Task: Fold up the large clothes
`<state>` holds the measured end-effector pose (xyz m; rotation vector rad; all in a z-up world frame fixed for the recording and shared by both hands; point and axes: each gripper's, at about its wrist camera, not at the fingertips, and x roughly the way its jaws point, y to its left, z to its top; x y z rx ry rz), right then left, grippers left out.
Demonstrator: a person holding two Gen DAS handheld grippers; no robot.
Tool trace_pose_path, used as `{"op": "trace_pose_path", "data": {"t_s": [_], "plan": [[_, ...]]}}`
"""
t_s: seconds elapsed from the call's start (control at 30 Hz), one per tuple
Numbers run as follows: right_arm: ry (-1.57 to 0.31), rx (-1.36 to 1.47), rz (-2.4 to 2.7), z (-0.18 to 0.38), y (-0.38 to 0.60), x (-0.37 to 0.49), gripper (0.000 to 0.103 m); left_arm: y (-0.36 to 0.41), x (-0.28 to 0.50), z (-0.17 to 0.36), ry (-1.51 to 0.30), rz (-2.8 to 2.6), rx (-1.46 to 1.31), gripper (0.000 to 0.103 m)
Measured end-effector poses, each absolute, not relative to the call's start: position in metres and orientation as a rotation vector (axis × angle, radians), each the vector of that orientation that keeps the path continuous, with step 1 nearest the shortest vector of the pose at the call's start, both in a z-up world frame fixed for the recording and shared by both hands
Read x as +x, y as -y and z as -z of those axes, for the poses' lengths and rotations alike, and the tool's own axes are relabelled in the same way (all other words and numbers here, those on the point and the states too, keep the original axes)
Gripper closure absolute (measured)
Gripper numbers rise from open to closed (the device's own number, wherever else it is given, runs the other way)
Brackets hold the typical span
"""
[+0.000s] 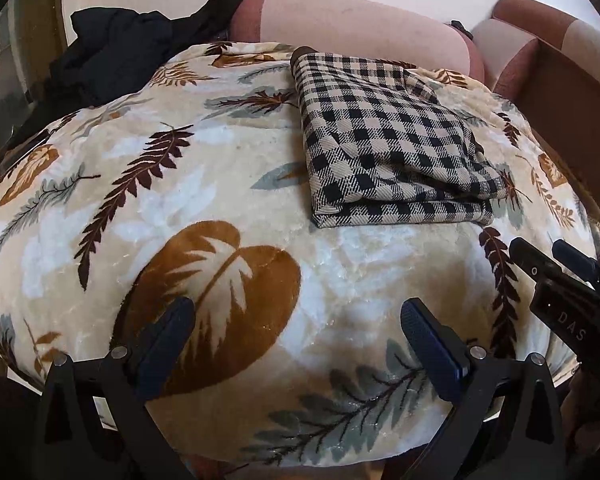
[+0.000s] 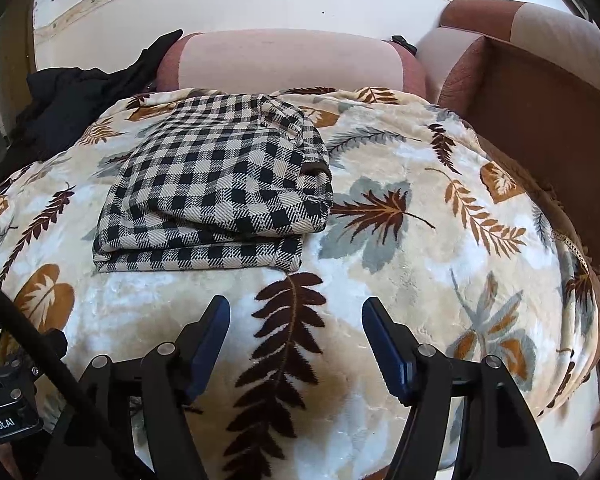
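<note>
A black-and-beige checked garment (image 1: pixel 384 140) lies folded into a thick rectangle on a leaf-patterned blanket (image 1: pixel 220 184). It also shows in the right wrist view (image 2: pixel 216 188), left of centre. My left gripper (image 1: pixel 298 308) is open and empty, hovering over the blanket near its front edge, well short of the garment. My right gripper (image 2: pixel 296 308) is open and empty, just in front of the garment's near folded edge. The right gripper also shows at the right edge of the left wrist view (image 1: pixel 548 252).
A heap of black clothing (image 1: pixel 116 52) lies at the back left, also in the right wrist view (image 2: pixel 60 96). A pink and brown sofa backrest (image 2: pixel 284 60) runs behind the blanket. A brown armrest (image 2: pixel 540 92) stands at the right.
</note>
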<state>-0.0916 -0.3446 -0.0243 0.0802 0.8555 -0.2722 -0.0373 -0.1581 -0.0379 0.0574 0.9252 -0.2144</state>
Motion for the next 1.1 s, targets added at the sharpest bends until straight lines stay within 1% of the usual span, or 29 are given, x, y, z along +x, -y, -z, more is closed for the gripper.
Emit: {"op": "trace_pose_path", "data": {"t_s": [1.1], "plan": [[-0.866,0.05,0.258,0.028,0.339,-0.09,0.028,0.156,-0.033,0.05,-0.972,0.213,0.057,0.001]]}}
